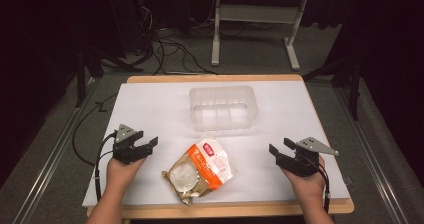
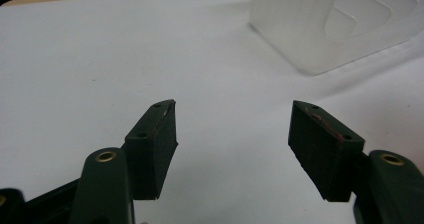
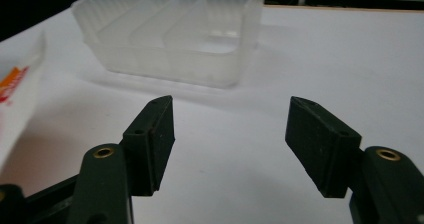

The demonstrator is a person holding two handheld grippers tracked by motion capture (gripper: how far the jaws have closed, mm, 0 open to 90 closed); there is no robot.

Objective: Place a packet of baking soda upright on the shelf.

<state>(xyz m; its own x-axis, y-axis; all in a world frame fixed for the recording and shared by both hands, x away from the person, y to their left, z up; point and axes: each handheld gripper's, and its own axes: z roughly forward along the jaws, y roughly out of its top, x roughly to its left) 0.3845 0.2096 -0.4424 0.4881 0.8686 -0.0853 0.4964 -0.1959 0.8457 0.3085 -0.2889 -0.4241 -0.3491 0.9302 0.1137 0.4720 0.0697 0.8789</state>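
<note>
Forearms enter at the bottom of the high view, one each side. Left gripper (image 1: 148, 146) sits at lower left and right gripper (image 1: 276, 149) at lower right, both wide apart and empty. One snack bag (image 1: 200, 170) lies between them at lower centre, and one clear plastic tray (image 1: 223, 108) stands above it, mid-frame, on the white tabletop (image 1: 150, 104). Count: two grippers, one bag, one tray.

Along the left gripper (image 2: 233, 129), the jaws gape over bare tabletop; the tray (image 2: 320, 24) is at upper right.

Along the right gripper (image 3: 231, 121), again wide and empty, the tray (image 3: 170, 34) fills the upper left and the bag's edge (image 3: 20, 84) shows at far left.

Likely trouble: the crinkly bag could slip from a shallow pinch, or a reaching gripper could knock the light tray askew.
</note>
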